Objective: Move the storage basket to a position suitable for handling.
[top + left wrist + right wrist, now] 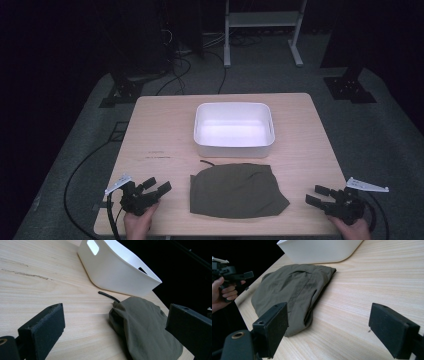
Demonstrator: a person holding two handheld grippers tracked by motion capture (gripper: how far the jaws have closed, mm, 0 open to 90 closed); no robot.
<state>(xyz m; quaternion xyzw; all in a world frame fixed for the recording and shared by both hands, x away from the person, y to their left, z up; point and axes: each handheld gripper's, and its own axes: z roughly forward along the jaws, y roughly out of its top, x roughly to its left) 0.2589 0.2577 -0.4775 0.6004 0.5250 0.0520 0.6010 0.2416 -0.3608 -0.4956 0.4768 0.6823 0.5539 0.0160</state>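
Note:
An olive-green folded garment (pixel 237 191) lies flat on the wooden table (pixel 160 130), near its front edge, with a dark cord (pixel 206 162) poking out at its far left corner. Just beyond it stands an empty white bin (pixel 233 129). My left gripper (pixel 156 186) rests open on the table to the left of the garment (pixel 145 325), nothing between its jaws. My right gripper (pixel 316 195) sits open to the right of the garment (pixel 292 290), its jaws pointing at the cloth's edge. In the right gripper view the left gripper (pixel 247 275) shows far off in a hand.
The bin (pixel 117 267) has cut-out handles in its walls. Beyond the table, on the grey floor, are cables, black stand bases (pixel 350 87) and a white frame (pixel 262 30). Bare wood lies left of the bin and around both grippers.

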